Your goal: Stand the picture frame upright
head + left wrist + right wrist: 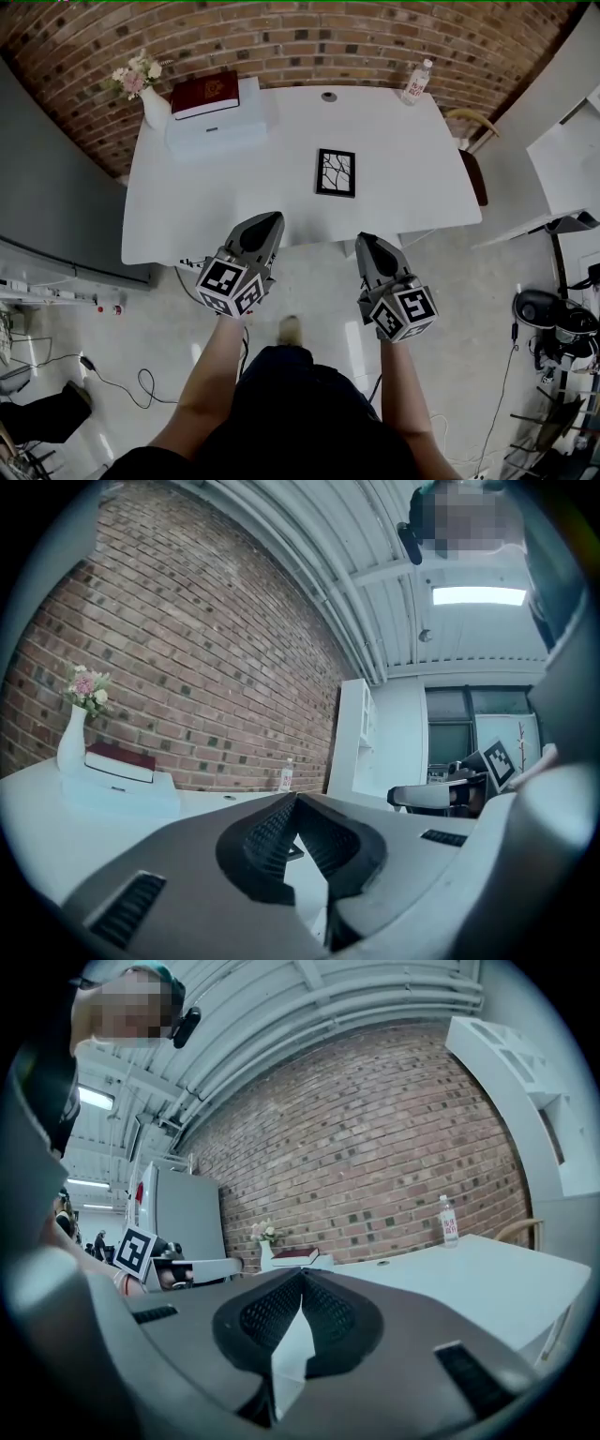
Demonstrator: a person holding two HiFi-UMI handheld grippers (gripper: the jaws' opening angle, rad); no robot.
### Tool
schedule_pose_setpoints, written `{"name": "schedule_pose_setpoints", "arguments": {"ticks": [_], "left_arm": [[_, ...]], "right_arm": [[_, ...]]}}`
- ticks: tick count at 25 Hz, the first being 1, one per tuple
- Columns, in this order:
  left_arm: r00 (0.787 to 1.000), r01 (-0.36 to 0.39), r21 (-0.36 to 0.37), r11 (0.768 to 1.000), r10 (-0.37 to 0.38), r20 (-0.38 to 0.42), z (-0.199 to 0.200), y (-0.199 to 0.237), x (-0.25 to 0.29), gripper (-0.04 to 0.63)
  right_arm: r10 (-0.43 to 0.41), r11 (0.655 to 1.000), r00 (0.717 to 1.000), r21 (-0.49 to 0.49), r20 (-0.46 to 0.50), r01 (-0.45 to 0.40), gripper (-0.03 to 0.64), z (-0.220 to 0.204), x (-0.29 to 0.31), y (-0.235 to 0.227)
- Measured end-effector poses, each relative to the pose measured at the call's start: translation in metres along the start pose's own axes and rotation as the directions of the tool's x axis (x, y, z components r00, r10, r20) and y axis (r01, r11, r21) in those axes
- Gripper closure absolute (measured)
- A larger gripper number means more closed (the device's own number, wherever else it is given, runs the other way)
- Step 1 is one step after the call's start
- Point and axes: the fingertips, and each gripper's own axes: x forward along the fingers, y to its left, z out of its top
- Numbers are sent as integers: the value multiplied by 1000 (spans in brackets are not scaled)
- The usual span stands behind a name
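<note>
A black picture frame with a white cracked-line print lies flat on the white table, right of its middle. My left gripper hovers over the table's near edge, shut and holding nothing. The right gripper, also shut and holding nothing, hangs just off that near edge, nearer to me than the frame. In the left gripper view a dark corner of the frame shows between the closed jaw tips. The right gripper view shows only its closed jaws and the table top.
A white box with a dark red book on it and a vase of flowers stand at the table's back left. A water bottle stands at the back right. A chair is beside the right end. A brick wall runs behind.
</note>
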Motion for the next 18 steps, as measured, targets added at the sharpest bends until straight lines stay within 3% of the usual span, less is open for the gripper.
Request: {"name": "schedule_pose_setpoints", "arguments": {"ticks": [8,18], "left_arm": [[1000,17,2,1000,-17,7,4,28,31,594],[999,34,-10,999,-34,-3,-3,33,52,594]], "right_arm": [[-24,1000,1000,13,-1,24,614,1,33,-21],[-31,999,999,39,-29,32,614,-8,49,-37]]}}
